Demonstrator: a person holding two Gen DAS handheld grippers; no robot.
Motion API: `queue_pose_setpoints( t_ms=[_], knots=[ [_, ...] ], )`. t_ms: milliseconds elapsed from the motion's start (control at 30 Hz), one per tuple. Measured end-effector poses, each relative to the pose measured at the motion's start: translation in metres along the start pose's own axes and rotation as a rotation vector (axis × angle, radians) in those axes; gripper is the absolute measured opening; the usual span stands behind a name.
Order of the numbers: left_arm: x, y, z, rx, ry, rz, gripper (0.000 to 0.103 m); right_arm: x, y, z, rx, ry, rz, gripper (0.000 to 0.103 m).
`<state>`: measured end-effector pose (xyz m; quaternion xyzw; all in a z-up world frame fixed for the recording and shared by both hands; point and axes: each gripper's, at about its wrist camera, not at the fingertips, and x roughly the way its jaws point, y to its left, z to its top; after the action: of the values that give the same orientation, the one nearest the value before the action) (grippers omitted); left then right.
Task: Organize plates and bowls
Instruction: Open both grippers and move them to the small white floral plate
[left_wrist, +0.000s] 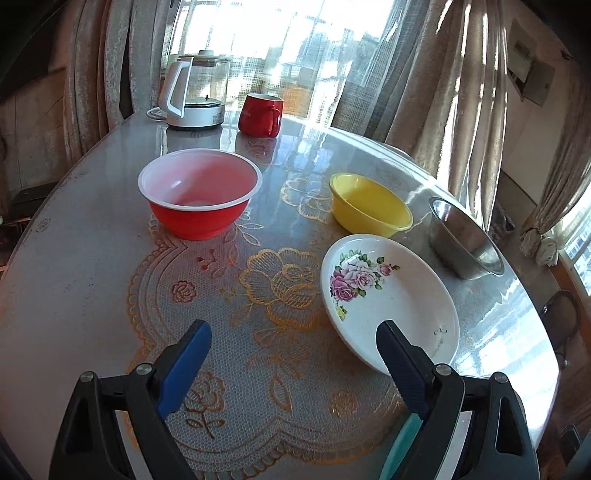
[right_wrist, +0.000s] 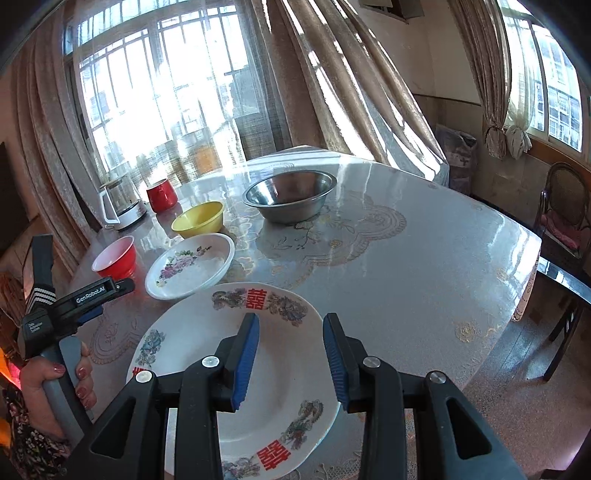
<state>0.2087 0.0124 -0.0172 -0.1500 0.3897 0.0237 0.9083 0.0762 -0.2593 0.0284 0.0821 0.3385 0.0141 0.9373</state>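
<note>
My left gripper (left_wrist: 293, 332) is open wide above the lace mat, with nothing between its fingers. Just right of it lies a white rose plate (left_wrist: 388, 295). Farther off stand a red bowl (left_wrist: 199, 192), a yellow bowl (left_wrist: 369, 210) and a steel bowl (left_wrist: 461, 240). In the right wrist view my right gripper (right_wrist: 291, 321) hovers partly open over a large white plate with red characters (right_wrist: 207, 343) lying flat on the table; the pads do not press on it. Beyond it are the rose plate (right_wrist: 192, 269), red bowl (right_wrist: 114, 258), yellow bowl (right_wrist: 199, 219) and steel bowl (right_wrist: 291, 195).
A glass kettle (left_wrist: 195, 92) and a red mug (left_wrist: 260, 114) stand at the table's far edge by the curtained window. The table (right_wrist: 424, 277) is round with a glossy cover. A dark chair (right_wrist: 565, 218) stands at its right. A person's hand (right_wrist: 48, 373) holds the left gripper's handle.
</note>
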Motion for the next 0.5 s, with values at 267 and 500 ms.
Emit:
queue_pose_setpoints(
  t_ms=[267,500],
  knots=[
    [0.024,0.005,-0.001,0.045,0.038,-0.014,0.090,0.042,0.026,0.030,-0.079,0.085,0.003,0.041],
    [0.027,0.004,0.000,0.057,0.046,-0.031,0.090,0.088,0.041,0.055,-0.058,0.163,0.021,0.041]
  ],
)
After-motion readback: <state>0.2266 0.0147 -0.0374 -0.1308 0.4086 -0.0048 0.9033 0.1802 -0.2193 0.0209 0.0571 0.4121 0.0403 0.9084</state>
